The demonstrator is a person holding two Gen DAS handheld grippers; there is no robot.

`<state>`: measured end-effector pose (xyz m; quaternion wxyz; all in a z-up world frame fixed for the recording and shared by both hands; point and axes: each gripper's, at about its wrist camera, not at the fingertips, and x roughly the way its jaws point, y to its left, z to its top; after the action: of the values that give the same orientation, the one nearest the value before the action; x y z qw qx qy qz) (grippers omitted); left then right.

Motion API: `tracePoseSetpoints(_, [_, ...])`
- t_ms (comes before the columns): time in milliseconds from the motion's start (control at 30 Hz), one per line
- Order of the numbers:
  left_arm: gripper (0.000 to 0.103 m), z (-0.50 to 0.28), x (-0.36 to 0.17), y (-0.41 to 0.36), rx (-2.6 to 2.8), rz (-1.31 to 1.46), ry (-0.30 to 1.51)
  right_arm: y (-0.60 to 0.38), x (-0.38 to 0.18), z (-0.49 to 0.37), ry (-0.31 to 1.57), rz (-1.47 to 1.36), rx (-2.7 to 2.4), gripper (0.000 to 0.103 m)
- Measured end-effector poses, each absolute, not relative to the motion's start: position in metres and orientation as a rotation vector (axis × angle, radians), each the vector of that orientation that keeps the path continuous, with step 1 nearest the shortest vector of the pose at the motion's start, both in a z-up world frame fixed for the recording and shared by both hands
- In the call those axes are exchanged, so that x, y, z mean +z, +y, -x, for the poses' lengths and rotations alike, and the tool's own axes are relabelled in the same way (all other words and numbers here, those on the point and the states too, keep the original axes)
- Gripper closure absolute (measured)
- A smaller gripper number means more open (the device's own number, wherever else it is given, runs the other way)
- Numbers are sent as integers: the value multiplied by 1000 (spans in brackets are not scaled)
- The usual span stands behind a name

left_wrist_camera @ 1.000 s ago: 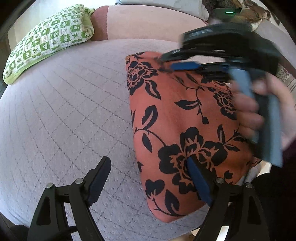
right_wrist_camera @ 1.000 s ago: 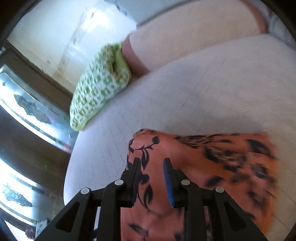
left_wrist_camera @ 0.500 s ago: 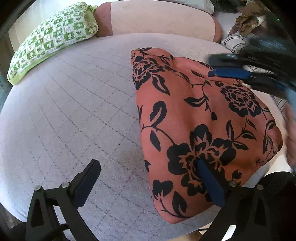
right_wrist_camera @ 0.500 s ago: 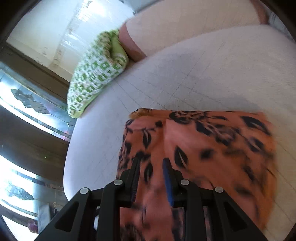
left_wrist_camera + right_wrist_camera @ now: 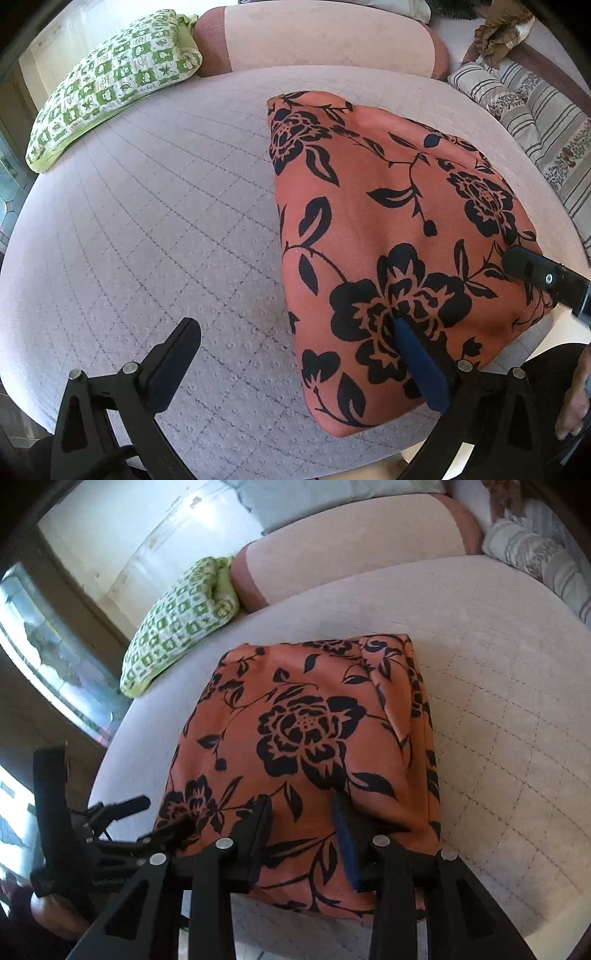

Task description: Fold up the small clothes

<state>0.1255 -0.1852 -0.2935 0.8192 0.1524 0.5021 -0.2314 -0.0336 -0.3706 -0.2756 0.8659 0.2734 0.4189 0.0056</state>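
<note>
Left gripper (image 5: 291, 362) w/ black arms & blue pads stands at its widest, nothing between the jaws: one finger over bare cover, the other blue finger over the near end of the garment, whether it touches can't be told. Right gripper (image 5: 303, 834): jaws part open & have just been opening wider, fabric lies under and between them but pads don't pinch it, so it holds nothing. In the left wrist view only a black fingertip of it shows, at the cloth's right edge.

The orange cloth w/ black flower print (image 5: 306, 738) lies folded into a rough rectangle near the front edge of the pale lilac quilted cushion surface (image 5: 147, 221), a layered fold edge running down its right side in the right wrist view. Green-and-white patterned pillow (image 5: 107, 92) sits well apart at the far left; striped cushion (image 5: 535, 110) off to the right.

Judgement: a fold looks just laid & released, likely one more fold or a smoothing pass left. To do it well: both grippers should take matching near corners, pinching all layers together, not only the top one. Lift low, carry the edge over evenly, line up w/ the far edge, let go only once flat. Risk: layered side slips apart if grabbed shallow
</note>
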Motion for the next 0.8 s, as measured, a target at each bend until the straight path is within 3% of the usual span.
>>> tracePoseSetpoints(133, [0,-121,-291,-183,-485,-323,1069,-390,-280,38,843,-726,62,65])
tracePoseSetpoints(400, [0,-109,-279,-184,-446,-345,1053,-388,-250,53,696,-647,69,65])
tracePoseSetpoints(533, [0,-105,-277,-187,-430,-351,1042,-390,-283,37,856,-676,44,64])
tracePoseSetpoints(800, [0,-99,-273,-185,-390,-316,1032,-400,-281,43,830,-726,87,64])
